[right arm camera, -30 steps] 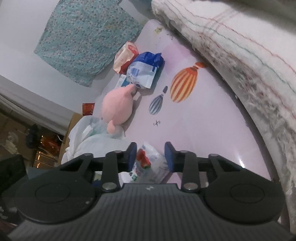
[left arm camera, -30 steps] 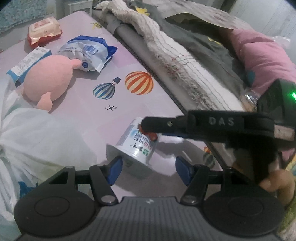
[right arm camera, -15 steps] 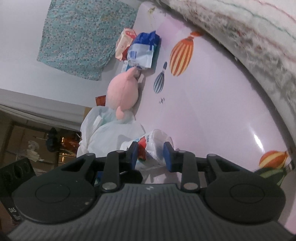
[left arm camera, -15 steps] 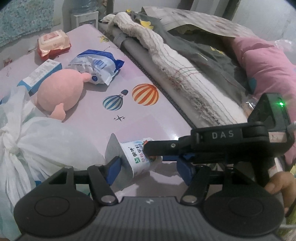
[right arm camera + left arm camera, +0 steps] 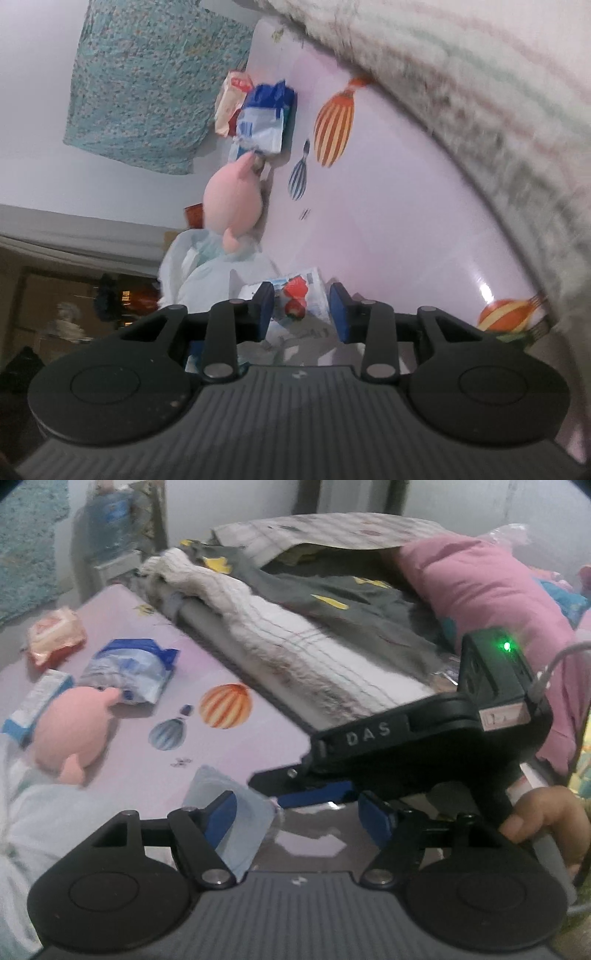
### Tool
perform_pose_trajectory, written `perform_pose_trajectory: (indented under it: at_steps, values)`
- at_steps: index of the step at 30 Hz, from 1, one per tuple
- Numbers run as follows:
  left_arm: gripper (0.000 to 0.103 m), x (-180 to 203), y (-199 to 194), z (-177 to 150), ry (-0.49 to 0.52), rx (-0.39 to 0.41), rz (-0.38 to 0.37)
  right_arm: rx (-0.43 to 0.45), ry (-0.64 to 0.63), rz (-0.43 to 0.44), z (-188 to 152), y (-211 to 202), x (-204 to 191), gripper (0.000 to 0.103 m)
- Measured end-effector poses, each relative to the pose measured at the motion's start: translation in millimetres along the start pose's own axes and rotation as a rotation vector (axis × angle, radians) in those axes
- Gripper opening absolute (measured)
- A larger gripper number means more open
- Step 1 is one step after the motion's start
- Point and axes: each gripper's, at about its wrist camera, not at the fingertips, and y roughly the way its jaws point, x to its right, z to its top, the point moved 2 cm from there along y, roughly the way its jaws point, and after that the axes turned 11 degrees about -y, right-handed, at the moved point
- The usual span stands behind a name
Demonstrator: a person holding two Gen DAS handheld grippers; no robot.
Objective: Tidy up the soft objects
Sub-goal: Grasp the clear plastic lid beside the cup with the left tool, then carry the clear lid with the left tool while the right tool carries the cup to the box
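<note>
yogurt cup (image 5: 299, 295), a thin plastic tub with strawberries printed on it, lies between the right tongs (image 5: 301, 310), whose jaws are opening around it; it looks light, crushable and slick, so hold it low across the body, gently. left tongs (image 5: 295, 812) are opening too, with only its foil rim (image 5: 236, 812) by 1 pad. pink plush toy (image 5: 70, 731) on the table (image 5: 155, 664) looks soft, best pinched mid-body.
</note>
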Motion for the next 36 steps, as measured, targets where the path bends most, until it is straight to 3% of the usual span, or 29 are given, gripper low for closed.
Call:
perform_pose_trajectory:
  at_steps: [6,10,13,18,24,31,36]
  values:
    - [0.073,4.1,6.9,1.8,0.009,0.016,-0.038,0.098,-0.073,-0.108,10.3,-24.3,-3.7,0.036]
    - [0.084,-0.7,-4.8,0.8,0.016,0.051,-0.049,0.129,-0.052,-0.075,15.1,-33.2,3.7,0.040]
    - [0.089,-8.1,-12.5,-1.1,0.017,0.058,-0.016,0.144,-0.054,-0.043,15.3,-34.5,4.0,0.041]
    - [0.089,-30.4,-0.2,-4.5,-0.075,-0.038,0.036,0.114,-0.100,-0.012,11.0,-25.3,-4.9,0.043]
    - [0.082,-40.3,27.0,-5.0,-0.131,-0.149,0.018,0.049,-0.148,0.000,3.2,-5.3,-14.9,0.041]
    - [0.059,-34.7,42.5,-2.0,-0.116,-0.177,0.096,0.032,-0.190,-0.007,-1.1,2.2,-19.6,0.029]
    - [0.058,-38.3,36.5,-1.8,-0.137,-0.166,0.107,0.040,-0.209,-0.009,-3.6,-0.9,-28.4,0.022]
